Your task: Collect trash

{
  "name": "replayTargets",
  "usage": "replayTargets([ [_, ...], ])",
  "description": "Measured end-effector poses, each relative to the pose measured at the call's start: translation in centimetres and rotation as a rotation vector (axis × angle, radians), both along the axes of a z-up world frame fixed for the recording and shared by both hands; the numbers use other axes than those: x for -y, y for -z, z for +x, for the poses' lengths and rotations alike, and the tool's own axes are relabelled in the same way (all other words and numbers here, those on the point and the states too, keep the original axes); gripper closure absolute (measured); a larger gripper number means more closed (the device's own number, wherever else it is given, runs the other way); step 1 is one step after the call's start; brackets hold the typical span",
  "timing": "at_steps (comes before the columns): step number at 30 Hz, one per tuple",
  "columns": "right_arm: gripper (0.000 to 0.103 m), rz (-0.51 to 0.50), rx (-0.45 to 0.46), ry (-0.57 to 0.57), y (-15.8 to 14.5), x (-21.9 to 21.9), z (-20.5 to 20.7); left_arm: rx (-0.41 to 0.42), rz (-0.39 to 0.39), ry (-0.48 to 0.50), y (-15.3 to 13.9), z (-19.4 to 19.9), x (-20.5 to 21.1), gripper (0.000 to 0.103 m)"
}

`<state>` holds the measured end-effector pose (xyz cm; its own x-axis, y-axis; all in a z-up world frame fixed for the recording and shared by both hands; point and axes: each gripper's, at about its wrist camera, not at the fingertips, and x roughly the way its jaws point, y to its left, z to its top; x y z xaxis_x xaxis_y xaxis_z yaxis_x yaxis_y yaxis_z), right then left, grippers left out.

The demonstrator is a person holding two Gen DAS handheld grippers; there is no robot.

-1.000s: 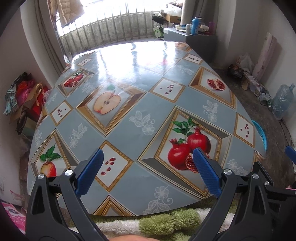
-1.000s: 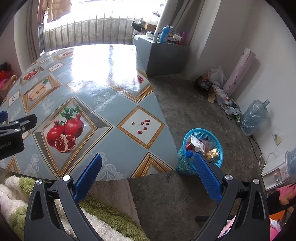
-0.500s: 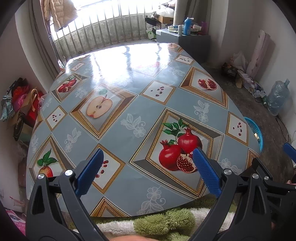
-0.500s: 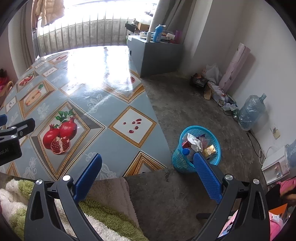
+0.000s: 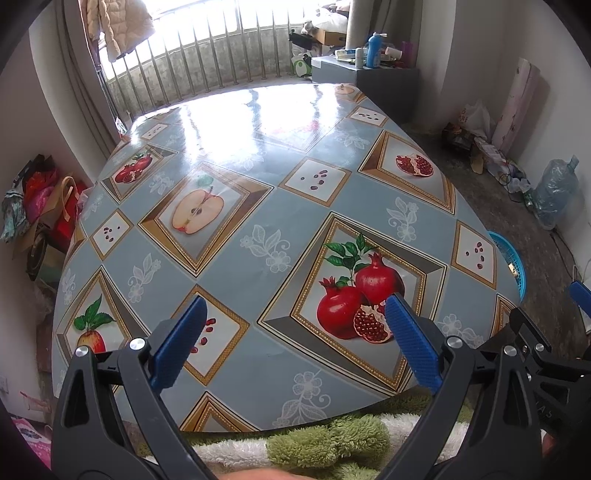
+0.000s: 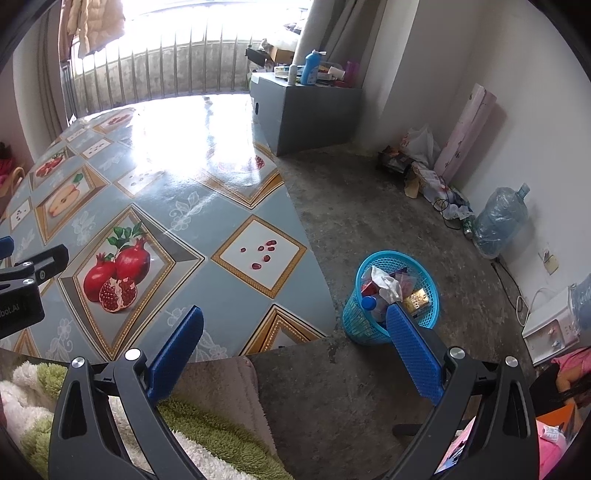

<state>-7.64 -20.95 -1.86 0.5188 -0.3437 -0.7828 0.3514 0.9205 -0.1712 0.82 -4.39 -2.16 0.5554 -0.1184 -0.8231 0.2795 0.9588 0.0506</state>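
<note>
Blue trash basket [image 6: 391,299] stood on floor just off table [image 6: 177,206] edge, nearest R gripper [image 6: 295,350]. L gripper [image 5: 295,339] over tabletop. Both wide open, empty.

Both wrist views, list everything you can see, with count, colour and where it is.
table: one, blue-grey cloth with fruit prints, centre
trash basket: one, blue mesh, on the floor right of the table, holding trash
trash: several pieces, mixed colours, inside the basket
water jug: one, pale blue, by the right wall
cabinet: one, grey, beyond the table, bottles on top
blue bottle: one, on the cabinet
rolled sheet: one, pink, leaning on the wall
floor clutter: bags and papers, by the roll
jacket: one, beige, hanging at the window
fleece garment: green and white, near edge
left gripper: blue pads, open, empty
right gripper: blue pads, open, empty
</note>
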Motion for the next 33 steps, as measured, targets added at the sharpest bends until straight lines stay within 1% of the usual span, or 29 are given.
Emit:
replayTargets([
  [8, 0.007, -0.006, 0.0, 0.018, -0.12, 0.23, -0.26, -0.004, 0.0, -0.008, 0.21, 0.07, -0.28, 0.01],
  [33, 0.007, -0.005, 0.0, 0.008, -0.08, 0.08, -0.16, -0.008, 0.008, -0.025, 0.52, -0.01, -0.66, 0.01],
])
